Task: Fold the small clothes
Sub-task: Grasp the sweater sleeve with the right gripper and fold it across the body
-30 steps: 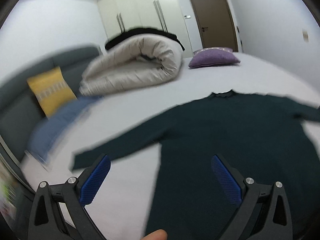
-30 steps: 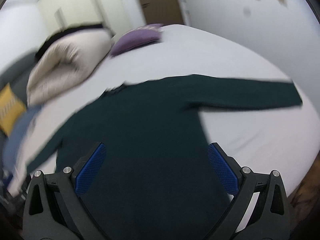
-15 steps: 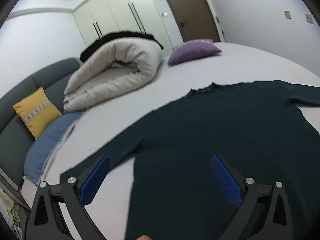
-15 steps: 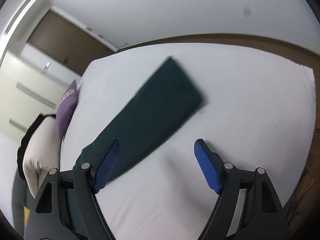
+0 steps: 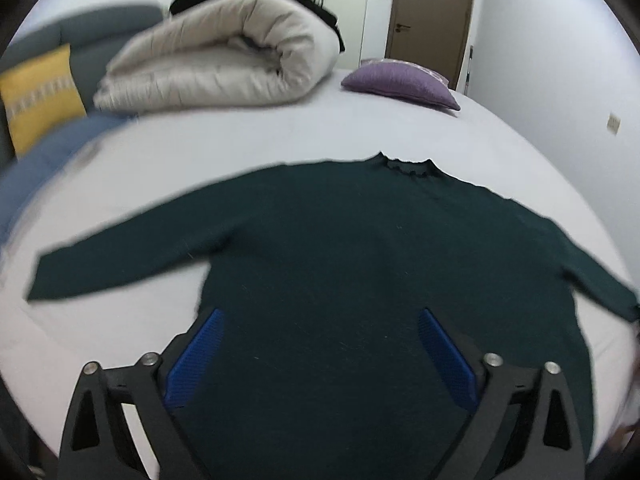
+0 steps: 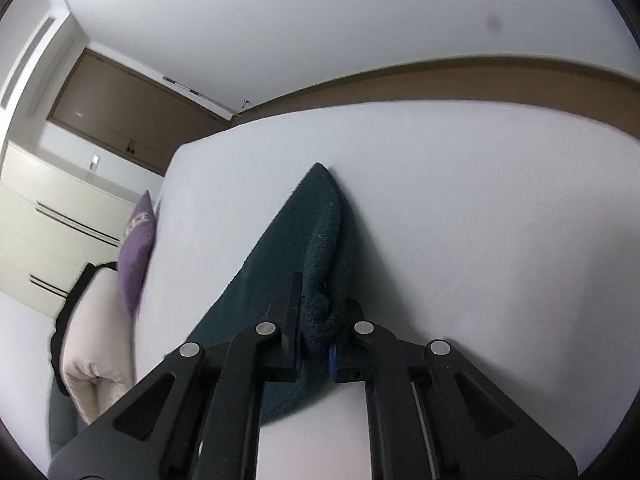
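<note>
A dark green long-sleeved sweater [image 5: 360, 248] lies flat on the white bed [image 5: 240, 140], collar away from me and both sleeves spread out. My left gripper [image 5: 320, 344] is open above the sweater's lower body, holding nothing. In the right wrist view my right gripper [image 6: 316, 320] is shut on the cuff end of the sweater's right sleeve [image 6: 320, 240], which bunches up between the fingers just above the sheet.
A rolled beige duvet [image 5: 224, 64] and a purple cushion [image 5: 400, 84] lie at the far end of the bed. A yellow cushion [image 5: 36, 92] on a grey sofa and a blue cloth [image 5: 44, 148] are at the left. A wall runs along the bed's right side.
My right gripper has dropped onto the right sleeve's end and shut on it. My left gripper has swung so that it faces the sweater squarely, still open.
</note>
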`<state>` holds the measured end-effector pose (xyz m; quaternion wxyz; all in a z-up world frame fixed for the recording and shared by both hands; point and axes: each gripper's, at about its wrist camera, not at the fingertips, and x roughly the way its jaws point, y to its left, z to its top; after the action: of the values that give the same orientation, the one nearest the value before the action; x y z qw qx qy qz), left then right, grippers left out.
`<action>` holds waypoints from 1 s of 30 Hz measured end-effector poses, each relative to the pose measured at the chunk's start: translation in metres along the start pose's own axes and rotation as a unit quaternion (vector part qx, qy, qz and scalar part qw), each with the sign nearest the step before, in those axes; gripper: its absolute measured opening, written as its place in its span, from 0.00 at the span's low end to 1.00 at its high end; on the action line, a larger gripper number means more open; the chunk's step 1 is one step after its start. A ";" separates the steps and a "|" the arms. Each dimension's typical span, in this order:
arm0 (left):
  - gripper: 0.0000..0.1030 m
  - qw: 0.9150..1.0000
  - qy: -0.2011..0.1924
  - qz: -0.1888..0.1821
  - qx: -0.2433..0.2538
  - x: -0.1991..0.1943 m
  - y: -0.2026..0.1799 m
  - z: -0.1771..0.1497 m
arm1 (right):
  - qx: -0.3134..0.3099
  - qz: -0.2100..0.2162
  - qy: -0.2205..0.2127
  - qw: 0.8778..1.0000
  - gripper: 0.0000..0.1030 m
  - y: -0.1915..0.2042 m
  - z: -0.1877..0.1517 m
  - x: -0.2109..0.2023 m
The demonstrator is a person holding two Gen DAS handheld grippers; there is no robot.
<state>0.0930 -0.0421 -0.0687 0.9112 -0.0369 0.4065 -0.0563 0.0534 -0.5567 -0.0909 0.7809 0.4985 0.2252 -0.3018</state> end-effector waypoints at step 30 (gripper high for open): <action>0.89 0.969 0.045 -0.194 -0.146 0.076 0.071 0.036 | -0.337 0.205 0.263 0.880 0.63 -0.083 -0.192 0.053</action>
<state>0.1754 0.0190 -0.1085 0.8484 -0.2448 0.4363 -0.1734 0.0239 -0.4206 -0.2563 0.8580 0.3012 0.4033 0.1020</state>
